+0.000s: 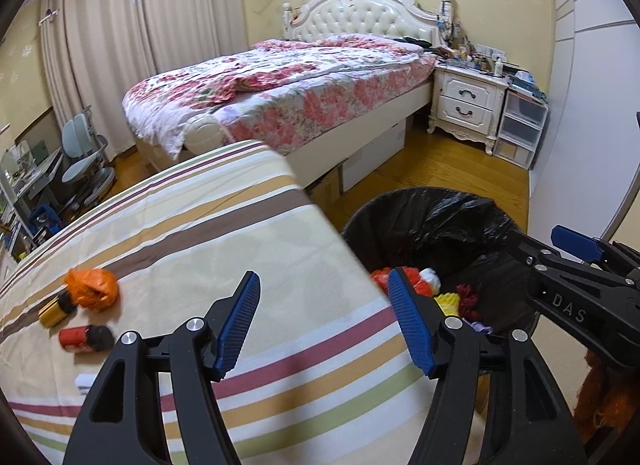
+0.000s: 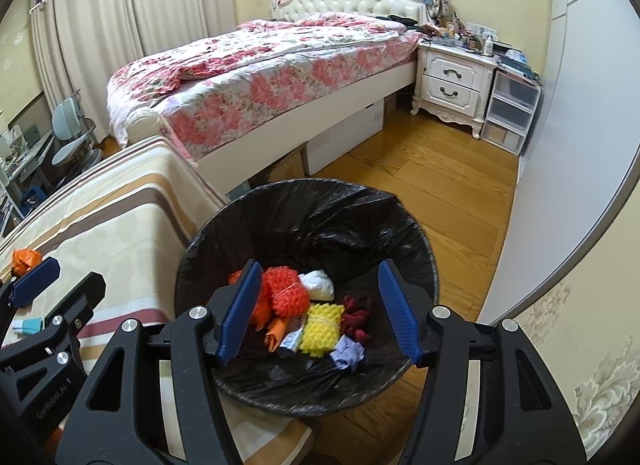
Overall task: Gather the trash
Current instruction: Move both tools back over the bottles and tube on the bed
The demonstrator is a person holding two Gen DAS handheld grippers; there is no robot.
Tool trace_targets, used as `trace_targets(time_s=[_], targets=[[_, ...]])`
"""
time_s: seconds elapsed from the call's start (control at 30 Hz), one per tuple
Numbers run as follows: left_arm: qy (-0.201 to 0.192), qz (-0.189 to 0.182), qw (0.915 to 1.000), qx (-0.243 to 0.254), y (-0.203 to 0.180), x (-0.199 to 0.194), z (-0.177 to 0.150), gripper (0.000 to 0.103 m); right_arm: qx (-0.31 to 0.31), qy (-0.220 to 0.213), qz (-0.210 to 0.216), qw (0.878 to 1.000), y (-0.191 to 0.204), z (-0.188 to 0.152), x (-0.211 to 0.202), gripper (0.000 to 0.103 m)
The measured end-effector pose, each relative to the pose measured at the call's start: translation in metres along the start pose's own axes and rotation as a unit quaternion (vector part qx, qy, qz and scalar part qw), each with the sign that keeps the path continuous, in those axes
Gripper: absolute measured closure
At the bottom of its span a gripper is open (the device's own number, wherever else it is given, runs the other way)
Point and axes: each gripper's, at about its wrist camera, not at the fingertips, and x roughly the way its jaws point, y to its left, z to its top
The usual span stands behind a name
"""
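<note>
Right tongs [image 2: 320, 309] agape, above trash bin [image 2: 416, 241]

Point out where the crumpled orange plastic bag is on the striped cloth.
In the left wrist view, the orange plastic bag lies far left on the striped cloth, touching a yellow bottle, just beyond a red bottle.

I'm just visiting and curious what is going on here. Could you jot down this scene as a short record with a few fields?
Place: bedroom, striped table beside a bed
Bin: black-lined trash bin on the floor, holding a red sponge, a yellow sponge and other scraps
Left on table: orange bag, yellow bottle, red bottle
Left gripper: open, empty
Right gripper: open, empty, above the bin
</note>
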Motion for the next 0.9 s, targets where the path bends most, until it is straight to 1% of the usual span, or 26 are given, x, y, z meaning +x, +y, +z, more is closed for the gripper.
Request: trace_targets(time_s=[0.17, 0.4, 0.6, 0.7, 0.8, 0.9], targets=[[0.01, 0.023, 0.9993, -0.028, 0.037, -0.015, -0.019, 0.038, -0.023, 0.007, 0.026, 0.999, 0.029, -0.01, -0.01, 0.044], [0.019, 0.062, 0.996, -0.063, 0.09, -0.04, -0.048, 0.037, -0.071, 0.01, 0.066, 0.995, 0.085, -0.021, -0.021, 0.043], [0.027, 0.091, 0.9915, -0.088, 0.126, -0.055, -0.07, 0.037, -0.111, 0.017, 0.101, 0.989, 0.134, -0.026, -0.025, 0.043], [0.033, 0.106, 0.9884, -0.103, 0.144, -0.058, -0.081, 0.037, -0.127, 0.024, 0.114, 0.985, 0.155, -0.028, -0.023, 0.039], [0.044, 0.114, 0.9851, -0.12, 0.159, -0.057, -0.088, 0.037, -0.145, 0.03, 0.125, 0.981, 0.177, -0.031, -0.021, 0.039], [0.046, 0.12, 0.9827, -0.134, 0.171, -0.059, -0.093, 0.037, -0.164, 0.033, 0.13, 0.977, 0.199, -0.033, -0.019, 0.039]])
